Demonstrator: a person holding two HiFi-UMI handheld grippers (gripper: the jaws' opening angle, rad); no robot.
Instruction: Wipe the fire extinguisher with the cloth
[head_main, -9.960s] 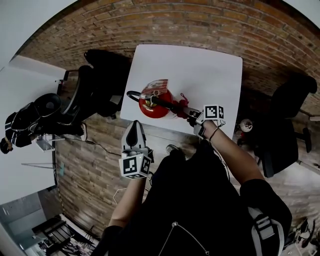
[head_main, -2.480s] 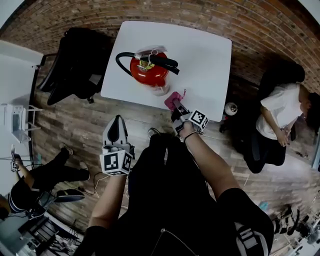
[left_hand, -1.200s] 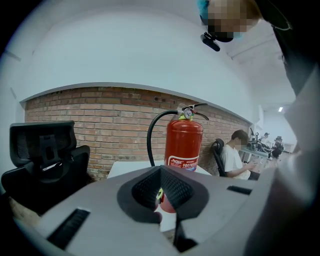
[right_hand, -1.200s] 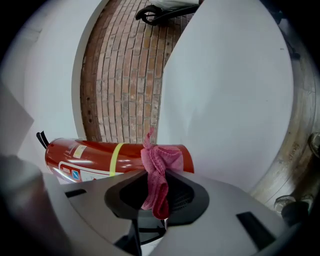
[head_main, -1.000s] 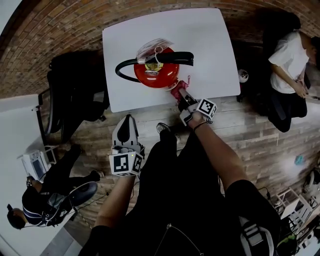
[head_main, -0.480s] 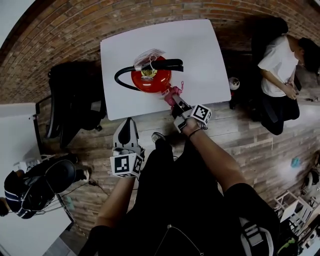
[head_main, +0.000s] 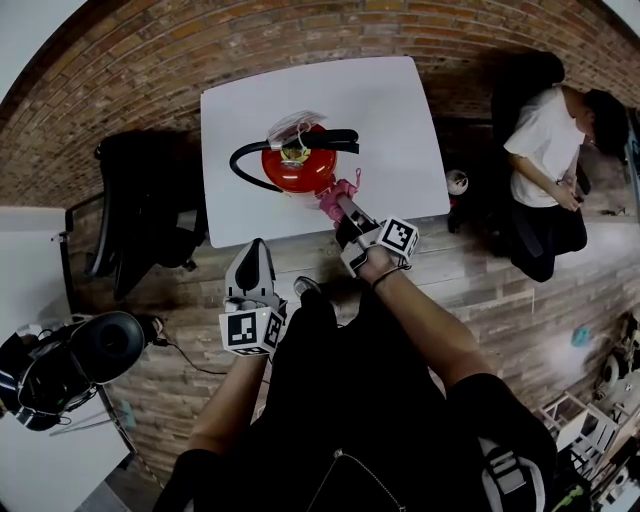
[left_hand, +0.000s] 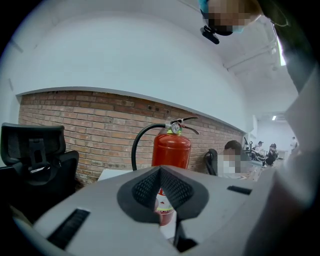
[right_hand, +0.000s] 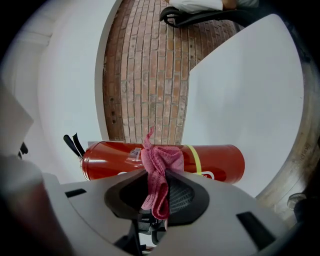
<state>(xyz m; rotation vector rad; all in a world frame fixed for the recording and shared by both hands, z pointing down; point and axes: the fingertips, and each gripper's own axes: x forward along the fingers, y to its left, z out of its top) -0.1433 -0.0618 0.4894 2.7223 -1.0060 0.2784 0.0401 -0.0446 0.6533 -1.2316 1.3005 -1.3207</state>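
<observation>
A red fire extinguisher (head_main: 297, 165) with a black hose and handle stands upright on the white table (head_main: 390, 120). My right gripper (head_main: 343, 212) is shut on a pink cloth (head_main: 335, 196), whose bunched end lies against the extinguisher's near side. In the right gripper view the cloth (right_hand: 157, 170) sticks out between the jaws in front of the red cylinder (right_hand: 215, 161). My left gripper (head_main: 251, 277) hangs off the table's near edge, shut and holding nothing. The left gripper view has the extinguisher (left_hand: 171, 150) beyond its closed jaws.
A black office chair (head_main: 140, 205) stands left of the table. A person in a white shirt (head_main: 545, 150) sits at the right. A small round object (head_main: 456, 182) lies on the wood floor by the table's right corner. A brick wall (head_main: 250, 40) runs behind the table.
My right gripper has carried the pink cloth from the table's near edge to the extinguisher's side. The head view has swung round. The left gripper stays low and shut.
</observation>
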